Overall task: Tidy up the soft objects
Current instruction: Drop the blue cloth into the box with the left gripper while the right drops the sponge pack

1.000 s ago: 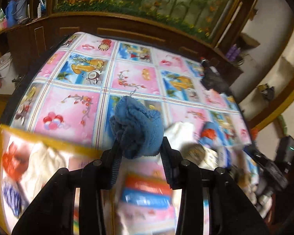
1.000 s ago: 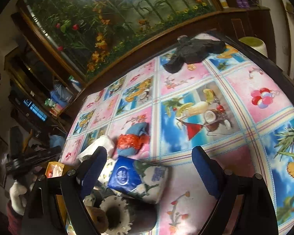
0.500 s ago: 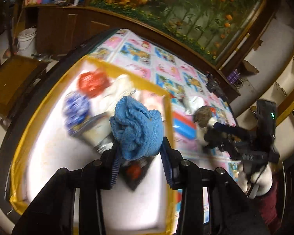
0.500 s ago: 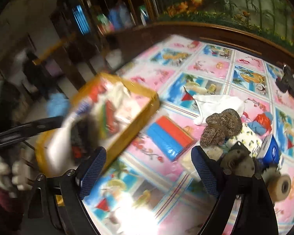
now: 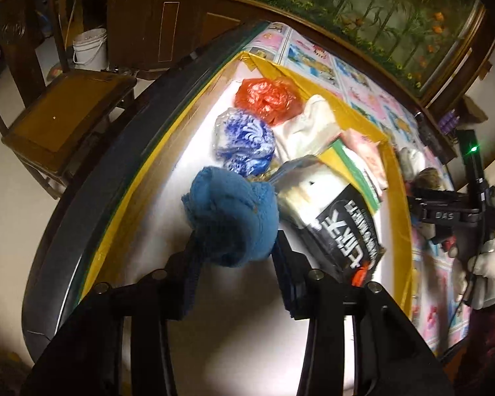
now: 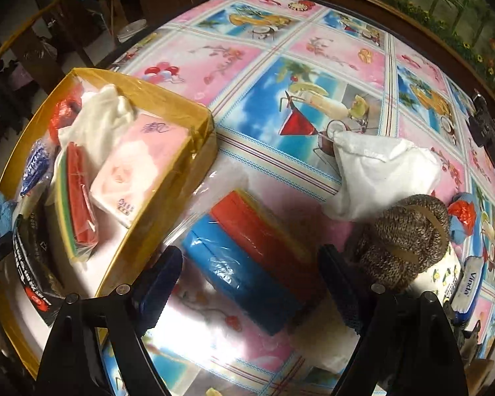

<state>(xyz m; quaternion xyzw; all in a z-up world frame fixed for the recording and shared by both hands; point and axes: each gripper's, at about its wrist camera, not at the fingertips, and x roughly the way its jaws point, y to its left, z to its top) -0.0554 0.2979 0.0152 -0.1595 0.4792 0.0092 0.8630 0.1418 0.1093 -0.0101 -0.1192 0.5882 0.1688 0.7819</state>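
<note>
Blue towel ball (image 5: 231, 217) between opening left tongs (image 5: 236, 254) over box (image 5: 396, 178), right tongs (image 6: 250, 270) closing, spread above sponge pack (image 6: 247, 257).

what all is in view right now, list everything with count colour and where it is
box: 1, yellow, table's left edge
blue towel: 1, blue, between left gripper's fingers over the box
plastic bags: 2, red and blue-white, in box
tissue pack: 1, pink, in box
sponge pack: 1, blue and red, on tablecloth below right gripper
white cloth: 1, on tablecloth
knit item: 1, brown, right of sponge pack
tablecloth: 1, pink-blue
chair: 1, wooden, beside table
left gripper: black, jaws opening
right gripper: black, closing, nothing gripped
</note>
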